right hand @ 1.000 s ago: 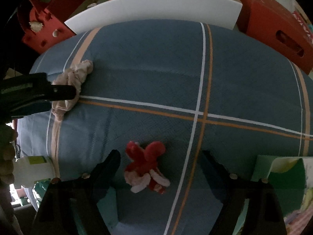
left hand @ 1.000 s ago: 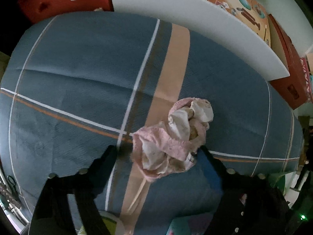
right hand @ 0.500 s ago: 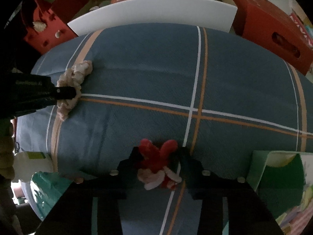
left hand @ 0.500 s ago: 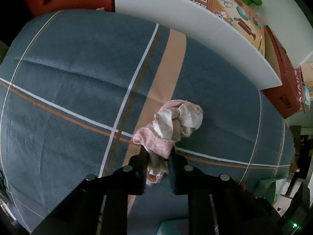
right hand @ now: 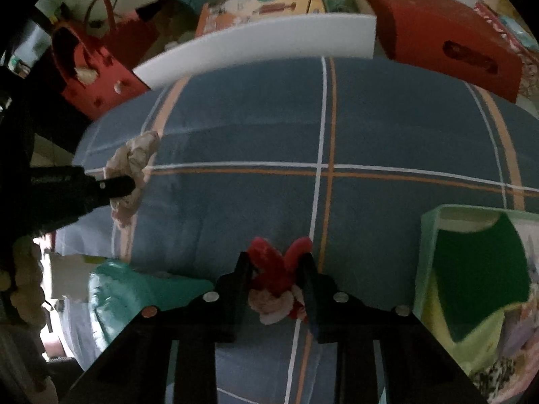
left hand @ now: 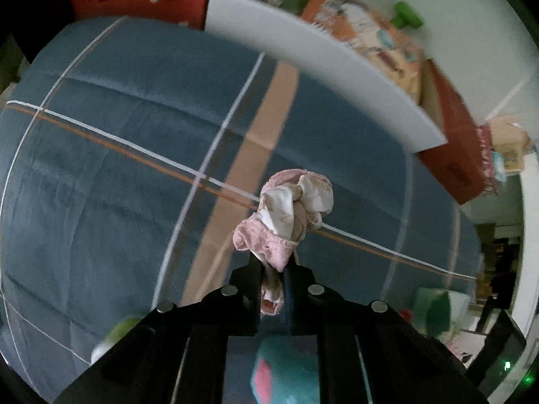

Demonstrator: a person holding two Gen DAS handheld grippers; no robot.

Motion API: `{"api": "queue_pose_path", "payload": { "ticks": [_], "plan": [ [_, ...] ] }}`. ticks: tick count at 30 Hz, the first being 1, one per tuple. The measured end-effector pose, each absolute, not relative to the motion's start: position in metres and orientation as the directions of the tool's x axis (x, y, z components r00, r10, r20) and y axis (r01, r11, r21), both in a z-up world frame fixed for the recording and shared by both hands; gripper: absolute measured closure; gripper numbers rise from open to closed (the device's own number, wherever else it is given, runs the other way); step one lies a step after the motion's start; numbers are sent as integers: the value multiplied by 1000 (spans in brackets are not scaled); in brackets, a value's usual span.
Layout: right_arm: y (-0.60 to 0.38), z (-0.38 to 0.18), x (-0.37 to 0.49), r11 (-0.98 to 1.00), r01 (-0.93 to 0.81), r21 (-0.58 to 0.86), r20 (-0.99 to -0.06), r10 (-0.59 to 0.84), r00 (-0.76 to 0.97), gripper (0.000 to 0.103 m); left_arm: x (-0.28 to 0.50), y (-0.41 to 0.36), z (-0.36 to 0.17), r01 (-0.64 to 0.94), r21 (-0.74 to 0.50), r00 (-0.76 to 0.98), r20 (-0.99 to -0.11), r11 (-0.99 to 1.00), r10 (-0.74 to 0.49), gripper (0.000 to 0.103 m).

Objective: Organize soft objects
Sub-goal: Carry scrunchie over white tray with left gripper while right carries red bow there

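Two soft things gripped at once — lift under way

The pink bundle (left hand: 289,212), centre frame, is pinched tight in the left gripper (left hand: 272,269); the red plush (right hand: 276,266), lower centre, is being squeezed as the right gripper (right hand: 277,269) jaws are closing. Both should be raised straight off the plaid bedding (right hand: 235,128) — no snagging.

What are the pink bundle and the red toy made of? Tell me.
Pink bundle: soft woven or knit cloth, matte; it crumples into folds and has a frilled hem. Red toy: plush, probably pile fabric, fuzzy and matte, with pale fluffy tufts below. Blur leaves the exact fibre open.
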State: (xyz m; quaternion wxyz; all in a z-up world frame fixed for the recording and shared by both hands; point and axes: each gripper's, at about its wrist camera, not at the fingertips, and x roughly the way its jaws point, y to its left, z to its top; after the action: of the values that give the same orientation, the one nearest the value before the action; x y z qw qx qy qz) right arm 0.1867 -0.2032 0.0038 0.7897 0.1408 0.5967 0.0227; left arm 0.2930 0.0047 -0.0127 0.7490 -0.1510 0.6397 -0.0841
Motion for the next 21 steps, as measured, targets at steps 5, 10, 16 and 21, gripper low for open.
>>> {"api": "queue_pose_path", "payload": {
  "ticks": [5, 10, 16, 21],
  "plan": [
    [-214, 33, 165, 957, 165, 240, -913, 165, 373, 73, 257, -1, 22, -4, -396, 272, -884, 918, -380, 92],
    [-217, 54, 138, 960, 183, 212, -890, 112, 441, 73, 221, 0, 55, 47, -452, 367, -822, 891, -436, 92],
    [-208, 60, 115, 957, 198, 211, -866, 89, 492, 73, 180, -9, 78, 102, -442, 444, -781, 891, -439, 92],
    [-211, 64, 89, 951, 227, 210, -855, 65, 515, 72, 146, -21, 79, 139, -463, 450, -758, 876, -472, 92]
  ]
}}
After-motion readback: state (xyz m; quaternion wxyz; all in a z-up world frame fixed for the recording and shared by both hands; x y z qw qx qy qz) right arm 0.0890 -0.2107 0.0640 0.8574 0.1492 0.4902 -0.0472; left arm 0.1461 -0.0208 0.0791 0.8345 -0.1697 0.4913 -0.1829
